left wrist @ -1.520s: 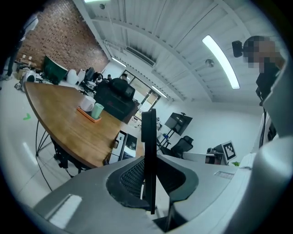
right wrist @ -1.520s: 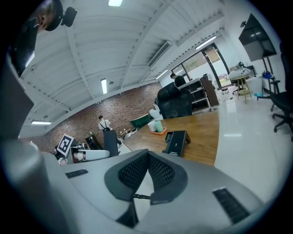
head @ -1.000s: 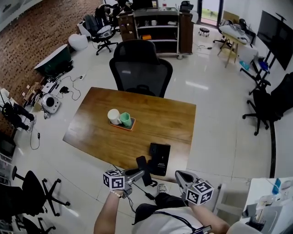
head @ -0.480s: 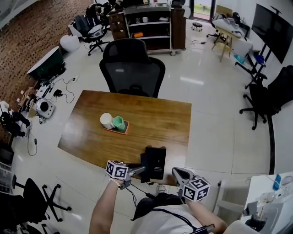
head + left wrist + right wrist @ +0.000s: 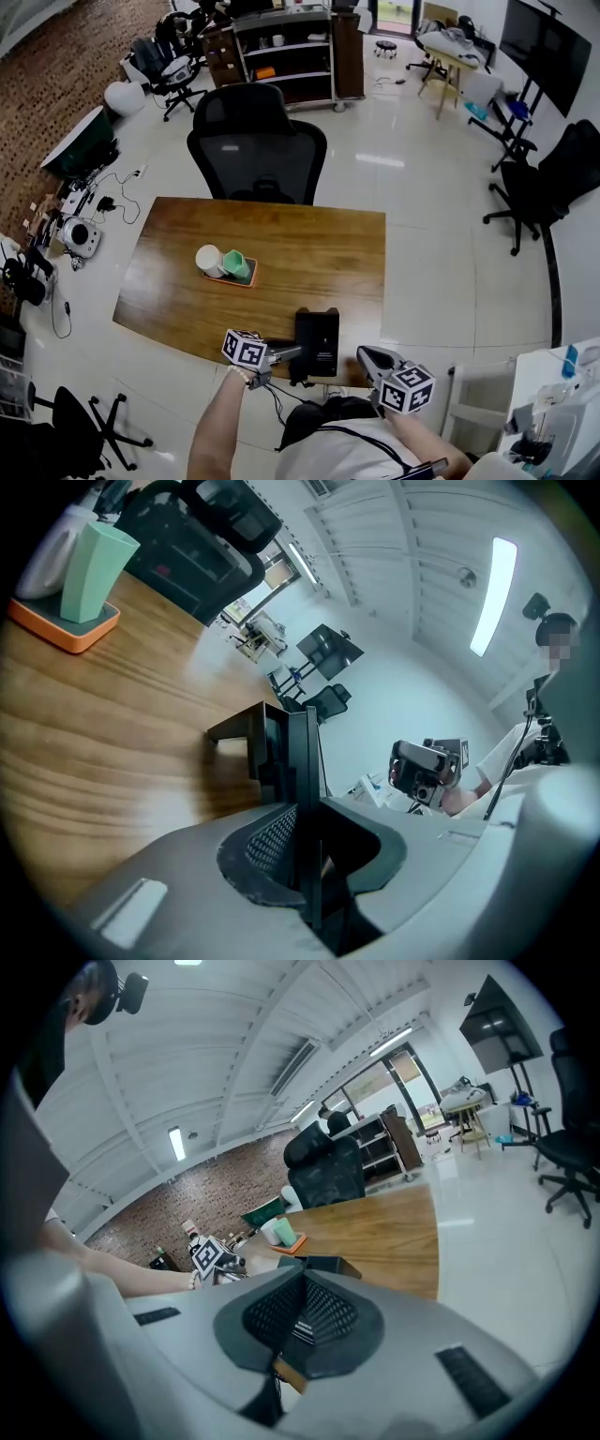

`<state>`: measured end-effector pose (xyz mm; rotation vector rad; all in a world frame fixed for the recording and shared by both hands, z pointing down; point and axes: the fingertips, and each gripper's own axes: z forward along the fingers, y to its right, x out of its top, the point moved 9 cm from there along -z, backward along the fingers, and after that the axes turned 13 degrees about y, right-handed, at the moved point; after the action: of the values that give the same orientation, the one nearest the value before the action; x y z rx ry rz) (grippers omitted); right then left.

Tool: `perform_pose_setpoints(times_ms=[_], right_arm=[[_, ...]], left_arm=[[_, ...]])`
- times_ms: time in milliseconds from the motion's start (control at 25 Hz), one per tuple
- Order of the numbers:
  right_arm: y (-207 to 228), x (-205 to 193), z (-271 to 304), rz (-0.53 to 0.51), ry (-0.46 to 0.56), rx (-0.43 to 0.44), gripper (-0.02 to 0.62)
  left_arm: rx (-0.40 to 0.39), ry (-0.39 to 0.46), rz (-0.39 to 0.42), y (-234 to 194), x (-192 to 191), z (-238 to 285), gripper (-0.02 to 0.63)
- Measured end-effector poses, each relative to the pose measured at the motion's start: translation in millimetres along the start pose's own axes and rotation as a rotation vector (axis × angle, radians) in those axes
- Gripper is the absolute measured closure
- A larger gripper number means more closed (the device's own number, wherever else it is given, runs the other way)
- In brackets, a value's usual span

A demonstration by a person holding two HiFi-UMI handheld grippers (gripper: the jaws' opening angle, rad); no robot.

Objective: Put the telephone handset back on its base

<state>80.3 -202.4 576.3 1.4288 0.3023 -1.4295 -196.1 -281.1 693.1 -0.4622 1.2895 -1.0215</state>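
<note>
Handset [image 5: 305, 780] clamped edge-on in left tongs [image 5: 287, 353], flat faces on the pads, level with the wooden worktop [image 5: 309, 244], at left side of base [image 5: 319, 337] by the near edge; which way it points unclear. Right tongs [image 5: 300, 1312] clenched, empty. Office chair [image 5: 255, 150] behind, glossy white floor [image 5: 441, 216]

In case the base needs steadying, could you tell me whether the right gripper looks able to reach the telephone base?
Probably yes: the empty right gripper hangs off the table edge beside the base, with nothing between them. The left gripper holds the handset on the other side.
</note>
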Motion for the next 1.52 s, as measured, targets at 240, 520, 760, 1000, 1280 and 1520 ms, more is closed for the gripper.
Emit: perform_pose_setpoints(times_ms=[240,520,760,1000,1280,1520], right_arm=[[4.8,4.0,2.9,0.005,0.005,-0.024,0.594],[6.8,5.3,8.5,0.001,0.000,-0.031,0.594],[6.2,5.8,12.1,0.001,-0.005,-0.029,0.594],[2.2,3.4,16.3,0.000,-0.013,-0.004,0.594],[0.5,3.9,17.4,0.002,-0.015,0.027,0.594],[-0.3,11.2,19.8,-0.005,-0.009,0.061,0.594]], left_arm=[[-0.083,0.058,-0.127,-7.3,3.3,3.2,0.537],[-0.076,0.057,-0.134,-17.3,1.9,8.5,0.537],[0.019,0.013,-0.065,-21.6,4.0,7.5,0.515],[0.120,0.012,-0.041,-22.7,1.5,6.3,0.428],[0.347,0.060,0.064,-11.1,-1.7,2.4,0.370],[0.490,0.139,0.207,28.0,1.7,1.5,0.420]])
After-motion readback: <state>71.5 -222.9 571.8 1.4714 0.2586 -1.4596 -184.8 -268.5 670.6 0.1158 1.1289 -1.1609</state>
